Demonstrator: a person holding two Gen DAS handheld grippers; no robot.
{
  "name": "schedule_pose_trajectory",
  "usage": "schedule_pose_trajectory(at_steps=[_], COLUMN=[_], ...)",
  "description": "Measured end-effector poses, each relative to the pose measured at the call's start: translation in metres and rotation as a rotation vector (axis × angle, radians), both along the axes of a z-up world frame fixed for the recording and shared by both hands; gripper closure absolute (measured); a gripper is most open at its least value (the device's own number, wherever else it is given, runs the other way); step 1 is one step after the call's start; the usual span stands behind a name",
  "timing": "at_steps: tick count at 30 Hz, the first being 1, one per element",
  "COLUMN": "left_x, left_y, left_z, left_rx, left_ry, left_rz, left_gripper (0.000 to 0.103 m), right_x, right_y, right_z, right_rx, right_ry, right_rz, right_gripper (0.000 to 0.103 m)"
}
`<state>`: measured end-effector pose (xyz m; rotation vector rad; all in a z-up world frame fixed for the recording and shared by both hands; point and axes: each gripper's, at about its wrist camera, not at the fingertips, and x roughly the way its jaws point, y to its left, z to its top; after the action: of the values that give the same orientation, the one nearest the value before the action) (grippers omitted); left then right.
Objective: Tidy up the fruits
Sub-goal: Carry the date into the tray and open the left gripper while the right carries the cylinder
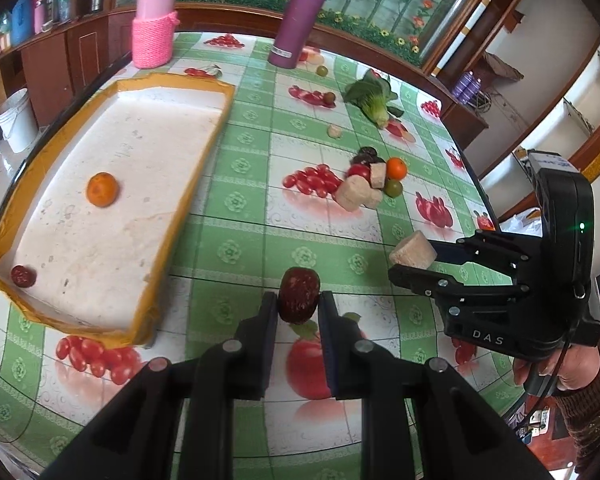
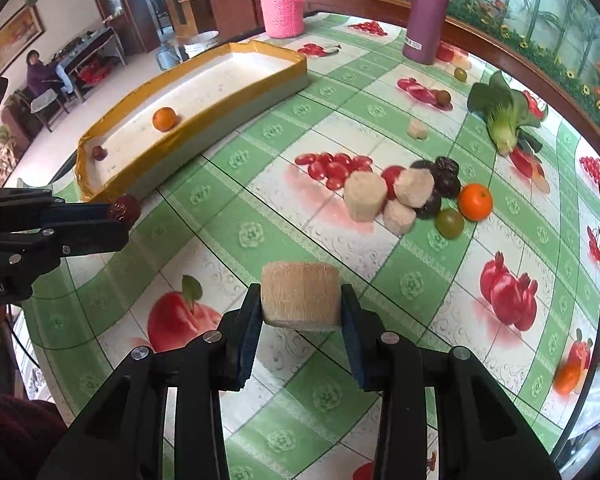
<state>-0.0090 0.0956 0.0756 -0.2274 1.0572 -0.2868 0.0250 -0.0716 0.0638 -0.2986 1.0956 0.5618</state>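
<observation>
Left wrist view: the left gripper [image 1: 299,300] has its jaws clamped narrowly on a wrinkled dark-red jujube [image 1: 299,294], held above the surface [image 1: 236,248] just off the yellow-taped tray [image 1: 112,84]. The right gripper [image 2: 302,304] has its jaws set wider, clamped on a pale fibrous sugarcane chunk [image 2: 300,296]. Inside the tray lie a tangerine [image 1: 102,189] and another jujube [image 1: 23,276].

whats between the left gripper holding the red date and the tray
Only bare tablecloth. In the left wrist view, nothing sits between the left gripper, shut on the red date, and the tray.
</observation>
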Motion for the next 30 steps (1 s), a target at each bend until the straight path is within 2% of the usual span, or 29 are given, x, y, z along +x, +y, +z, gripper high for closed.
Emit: schedule_pose_trajectory(at_steps=[19,30], left_x=[0.004,0.045], left_y=[0.092,0.145], left_z=[0.005,-0.007], left_rx=[0.010,0.073], left_ry=[-0.019,0.017], left_rz=[0.172,0.244], left_gripper=[0.080,0.080], right_x=[0.032,0.066], right_y=[0.064,0.142], right_z=[0.024,0.043], right_rx=[-0.005,0.025], right_ry=[-0.047,-0.097], right_rz=[0.101,0.193], right_gripper=[0.067,0.067])
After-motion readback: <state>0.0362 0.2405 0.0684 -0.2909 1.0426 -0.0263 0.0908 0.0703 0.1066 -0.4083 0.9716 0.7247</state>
